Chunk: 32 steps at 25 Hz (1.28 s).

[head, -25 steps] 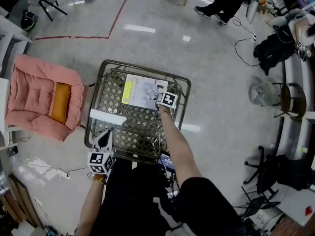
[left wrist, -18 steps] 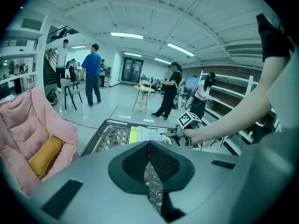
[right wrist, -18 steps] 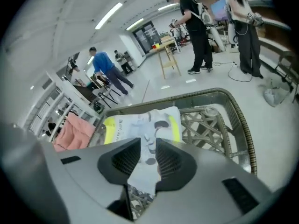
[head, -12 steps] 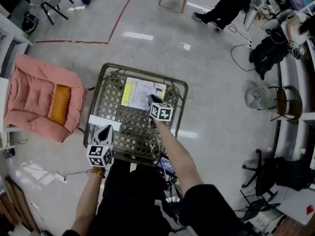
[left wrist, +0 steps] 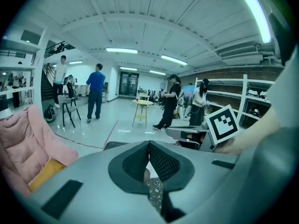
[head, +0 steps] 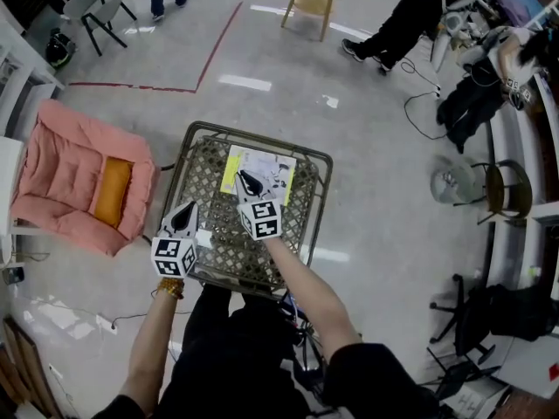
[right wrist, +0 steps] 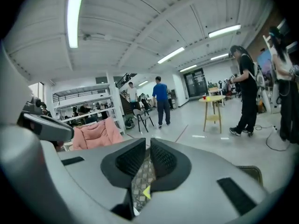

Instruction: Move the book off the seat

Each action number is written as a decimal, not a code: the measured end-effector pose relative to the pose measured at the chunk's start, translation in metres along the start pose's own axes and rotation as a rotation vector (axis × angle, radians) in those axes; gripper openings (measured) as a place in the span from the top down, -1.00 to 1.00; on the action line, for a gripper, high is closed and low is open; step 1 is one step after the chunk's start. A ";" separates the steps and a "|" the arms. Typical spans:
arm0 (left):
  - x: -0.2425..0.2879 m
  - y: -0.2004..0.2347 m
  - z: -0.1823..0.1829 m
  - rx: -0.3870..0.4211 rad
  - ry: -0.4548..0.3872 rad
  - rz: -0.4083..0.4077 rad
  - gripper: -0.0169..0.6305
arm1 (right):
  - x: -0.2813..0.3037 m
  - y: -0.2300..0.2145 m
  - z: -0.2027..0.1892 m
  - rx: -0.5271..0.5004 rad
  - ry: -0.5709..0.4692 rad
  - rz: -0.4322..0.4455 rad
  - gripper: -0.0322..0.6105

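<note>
Our right gripper's (head: 244, 180) jaws have just been closing and now stand almost together, with only a thin slit between them and nothing held. The left gripper's (head: 187, 211) jaws are pressed together and empty too. Through the right slit we see only mesh and a yellow corner of the book (head: 276, 166), which lies flat on the far part of the seat (head: 293, 212) with the right gripper hanging above its near edge, while the left gripper hangs over the seat's near left side. A pink cushion (head: 70, 186) sits on the floor to the seat's left, apart from it.
</note>
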State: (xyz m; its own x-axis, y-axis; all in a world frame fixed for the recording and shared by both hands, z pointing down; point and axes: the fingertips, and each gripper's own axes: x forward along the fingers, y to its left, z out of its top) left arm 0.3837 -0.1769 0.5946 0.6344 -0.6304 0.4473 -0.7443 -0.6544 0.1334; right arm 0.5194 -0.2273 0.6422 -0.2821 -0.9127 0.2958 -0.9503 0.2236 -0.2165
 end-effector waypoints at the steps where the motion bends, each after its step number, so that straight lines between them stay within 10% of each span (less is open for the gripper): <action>1: -0.002 0.000 0.008 0.017 -0.019 -0.003 0.91 | -0.004 0.011 0.014 -0.018 -0.028 0.006 0.78; 18: -0.136 0.004 0.056 0.133 -0.313 -0.135 0.91 | -0.119 0.206 0.108 -0.275 -0.256 -0.024 0.78; 32: -0.246 -0.048 0.020 0.204 -0.379 -0.181 0.91 | -0.233 0.283 0.073 -0.399 -0.309 -0.086 0.78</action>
State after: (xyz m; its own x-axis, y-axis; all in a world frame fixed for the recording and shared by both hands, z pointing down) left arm 0.2672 0.0011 0.4605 0.8099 -0.5820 0.0727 -0.5826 -0.8126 -0.0142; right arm 0.3258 0.0235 0.4438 -0.2062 -0.9785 -0.0052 -0.9616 0.2017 0.1861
